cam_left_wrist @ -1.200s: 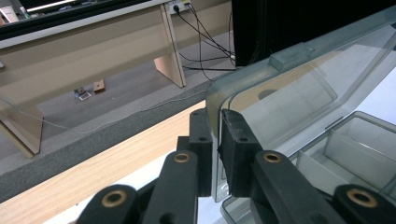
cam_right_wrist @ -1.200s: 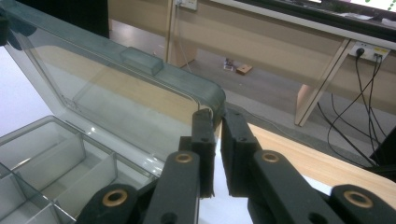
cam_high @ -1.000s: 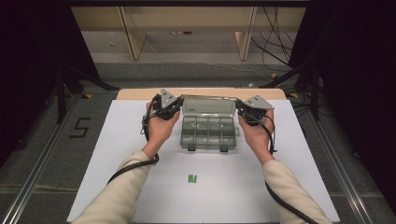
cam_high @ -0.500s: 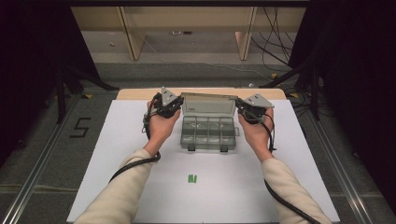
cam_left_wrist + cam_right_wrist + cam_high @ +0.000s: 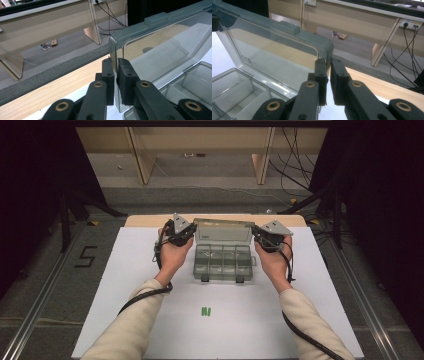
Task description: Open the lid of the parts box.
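Claws, left (image 5: 115, 75) and right (image 5: 328, 75), each pinch a side edge of the raised lid (image 5: 222, 231).

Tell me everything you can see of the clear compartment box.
The compartment box looks like smoky see-through plastic, with a tray split by thin walls into small cells that seem empty. Two latch tabs sit on its near edge. Its hinged lid stands open, tilted up at the far side. The box rests on the white mat. The left gripper pinches the lid's left edge and the right gripper its right edge.
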`<state>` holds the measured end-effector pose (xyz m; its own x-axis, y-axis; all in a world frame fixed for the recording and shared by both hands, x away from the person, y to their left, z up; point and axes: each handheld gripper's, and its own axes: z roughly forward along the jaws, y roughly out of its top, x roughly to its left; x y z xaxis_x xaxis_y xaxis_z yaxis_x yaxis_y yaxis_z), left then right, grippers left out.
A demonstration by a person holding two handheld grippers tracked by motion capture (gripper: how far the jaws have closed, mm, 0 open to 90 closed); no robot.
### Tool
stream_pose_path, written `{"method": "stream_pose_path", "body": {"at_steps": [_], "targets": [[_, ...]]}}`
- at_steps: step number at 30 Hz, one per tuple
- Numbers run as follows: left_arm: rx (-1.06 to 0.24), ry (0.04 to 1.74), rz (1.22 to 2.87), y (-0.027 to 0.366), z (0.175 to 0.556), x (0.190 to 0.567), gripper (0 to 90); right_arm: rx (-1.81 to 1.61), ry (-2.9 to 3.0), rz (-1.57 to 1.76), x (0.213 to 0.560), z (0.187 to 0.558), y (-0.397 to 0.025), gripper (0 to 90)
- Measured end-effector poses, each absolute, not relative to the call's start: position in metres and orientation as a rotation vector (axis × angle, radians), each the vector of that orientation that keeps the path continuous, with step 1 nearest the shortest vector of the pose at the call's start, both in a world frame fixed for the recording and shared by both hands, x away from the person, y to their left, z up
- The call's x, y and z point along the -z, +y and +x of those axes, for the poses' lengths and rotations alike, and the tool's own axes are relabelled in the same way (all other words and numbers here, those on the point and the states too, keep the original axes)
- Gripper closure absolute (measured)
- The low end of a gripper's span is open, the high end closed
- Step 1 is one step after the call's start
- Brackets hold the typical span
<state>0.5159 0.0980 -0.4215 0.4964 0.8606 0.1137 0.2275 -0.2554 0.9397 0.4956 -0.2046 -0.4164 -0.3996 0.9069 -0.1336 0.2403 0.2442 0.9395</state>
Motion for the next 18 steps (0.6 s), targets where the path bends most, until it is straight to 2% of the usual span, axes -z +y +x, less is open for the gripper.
{"method": "stream_pose_path", "body": {"at_steps": [18], "targets": [[-0.795, 0.943, 1.751, 0.0969, 0.5185, 0.4262, 83.6, -1.189, 1.801, 1.072, 0.4197, 0.4996, -0.2048, 84.9]]}}
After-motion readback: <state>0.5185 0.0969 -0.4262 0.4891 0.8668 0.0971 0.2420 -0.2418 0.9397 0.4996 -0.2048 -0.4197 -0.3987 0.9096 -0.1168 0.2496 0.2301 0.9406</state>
